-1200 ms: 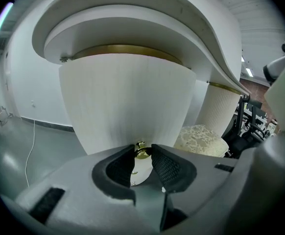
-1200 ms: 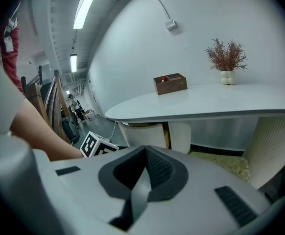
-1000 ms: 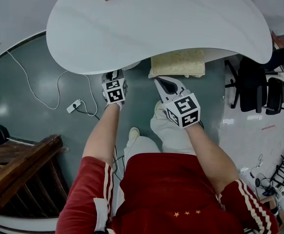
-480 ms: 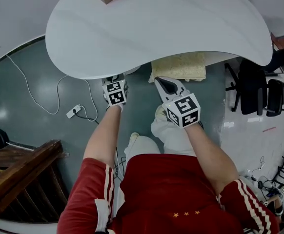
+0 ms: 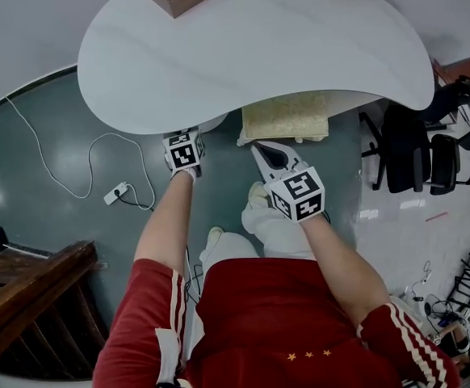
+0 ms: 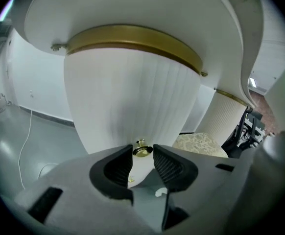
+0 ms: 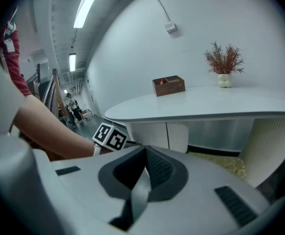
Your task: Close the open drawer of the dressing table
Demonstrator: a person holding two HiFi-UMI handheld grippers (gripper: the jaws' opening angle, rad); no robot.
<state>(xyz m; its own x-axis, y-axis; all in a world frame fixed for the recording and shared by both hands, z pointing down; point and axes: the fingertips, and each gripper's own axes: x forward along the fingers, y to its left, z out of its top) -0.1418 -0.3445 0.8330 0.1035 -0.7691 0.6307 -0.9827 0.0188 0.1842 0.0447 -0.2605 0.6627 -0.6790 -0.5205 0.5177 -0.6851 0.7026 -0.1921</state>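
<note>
Dressing table: the white top (image 5: 251,47) fills the far half of the head view, with a cushioned stool (image 5: 285,116) tucked under its near edge to the right.
Drawer front: a rounded, ribbed white front (image 6: 132,102) sits under the left part of the top, below a gold band (image 6: 132,35). I cannot tell from these views how far out it stands.
Knob: a small brass knob (image 6: 142,149) sits low on the centre of that front.
Left gripper: the left gripper (image 6: 143,156) is at the drawer. Its jaws are partly apart with the knob between the tips, and they have just been opening. The pads sit just beside the knob and do not clearly press on it.
Right gripper: the right gripper (image 7: 145,153) is nearer the person and to the right. Its jaws are together on nothing, and it is well apart from the drawer.
Handling: the front looks rigid and smooth. It probably slides on runners with light, steady resistance.
Where to take hold: the knob is tiny, polished and likely slippery. Pushing squarely on the front around the knob seems safer than pinching it.
Risk: an off-centre push on the curved face could make the tips skid sideways.
</note>
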